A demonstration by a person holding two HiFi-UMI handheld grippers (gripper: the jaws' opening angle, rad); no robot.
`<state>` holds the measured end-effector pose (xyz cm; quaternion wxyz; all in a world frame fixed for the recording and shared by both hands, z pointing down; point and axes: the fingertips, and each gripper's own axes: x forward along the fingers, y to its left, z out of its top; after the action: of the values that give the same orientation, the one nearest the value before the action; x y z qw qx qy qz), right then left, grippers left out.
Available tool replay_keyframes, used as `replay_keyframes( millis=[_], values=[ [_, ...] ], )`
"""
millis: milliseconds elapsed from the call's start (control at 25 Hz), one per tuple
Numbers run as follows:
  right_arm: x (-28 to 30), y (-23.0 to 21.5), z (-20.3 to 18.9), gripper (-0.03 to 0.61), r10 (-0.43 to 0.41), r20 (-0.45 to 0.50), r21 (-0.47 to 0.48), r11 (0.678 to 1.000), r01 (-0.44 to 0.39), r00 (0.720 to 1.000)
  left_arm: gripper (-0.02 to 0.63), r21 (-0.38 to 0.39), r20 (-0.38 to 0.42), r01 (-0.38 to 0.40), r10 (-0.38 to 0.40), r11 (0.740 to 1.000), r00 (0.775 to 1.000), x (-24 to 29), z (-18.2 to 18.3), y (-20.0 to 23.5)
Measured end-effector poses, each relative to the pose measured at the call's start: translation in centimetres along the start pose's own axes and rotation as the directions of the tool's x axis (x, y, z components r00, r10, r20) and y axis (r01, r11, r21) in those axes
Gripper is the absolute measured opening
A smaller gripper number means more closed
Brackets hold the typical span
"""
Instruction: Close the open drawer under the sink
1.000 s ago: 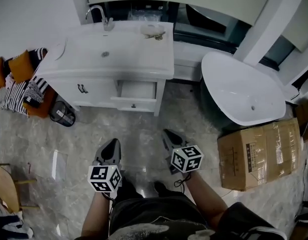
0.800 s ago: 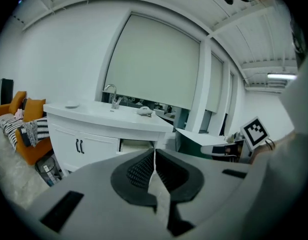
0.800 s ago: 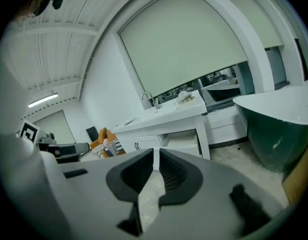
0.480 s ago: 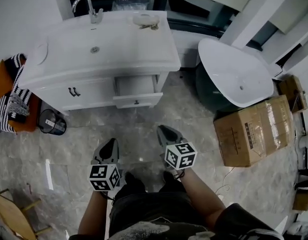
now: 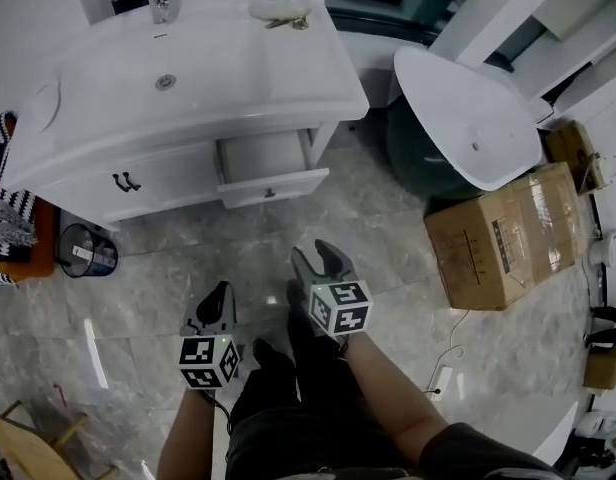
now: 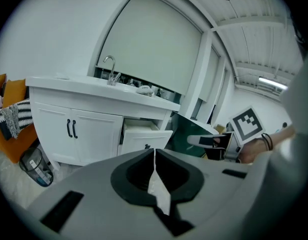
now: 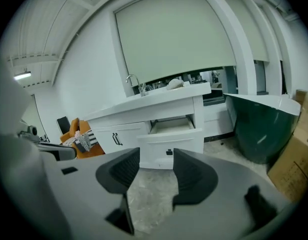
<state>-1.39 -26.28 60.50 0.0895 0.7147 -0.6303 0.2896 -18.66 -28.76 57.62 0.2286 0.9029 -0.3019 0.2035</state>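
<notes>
The white vanity (image 5: 188, 78) has one drawer (image 5: 273, 184) pulled out under the sink, its front carrying a small dark knob; it also shows in the left gripper view (image 6: 146, 141) and the right gripper view (image 7: 170, 145). Both grippers hang over the marble floor, well short of the drawer. My left gripper (image 5: 219, 293) (image 6: 154, 151) is shut with nothing in it. My right gripper (image 5: 315, 255) (image 7: 156, 160) points toward the drawer front; its jaws are opening and nothing lies between them.
A white bathtub (image 5: 468, 118) with a dark green side stands right of the vanity, a cardboard box (image 5: 508, 233) in front of it. A small bin (image 5: 85, 253) and striped clothes (image 5: 8, 228) sit at the left. The person's shoes are just below the grippers.
The vanity has drawn nearer in the head view. Both grippers have moved forward and lower. The right gripper's jaws, together before, now stand apart.
</notes>
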Motion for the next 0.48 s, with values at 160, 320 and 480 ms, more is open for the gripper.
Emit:
replay_keyframes(
  millis=[160, 320, 480],
  values=[
    [3.5, -0.9, -1.0, 0.195, -0.011, 0.004, -0.019, 1.000, 0.011, 1.000, 0.020, -0.035, 0.013, -0.034, 0.035, 0.999, 0.999, 2.2, -0.5, 1.9],
    [7.9, -2.3, -2.2, 0.193, -0.011, -0.005, -0.017, 1.000, 0.011, 1.000, 0.020, -0.069, 0.031, -0.083, 0.086, 0.994, 0.996, 4.9, -0.7, 4.0],
    [12.8, -3.8, -3.8, 0.192, -0.027, -0.032, -0.023, 0.999, 0.027, 0.999, 0.020, -0.100, 0.026, -0.123, 0.126, 0.987, 0.992, 8.0, -1.6, 6.1]
  ],
)
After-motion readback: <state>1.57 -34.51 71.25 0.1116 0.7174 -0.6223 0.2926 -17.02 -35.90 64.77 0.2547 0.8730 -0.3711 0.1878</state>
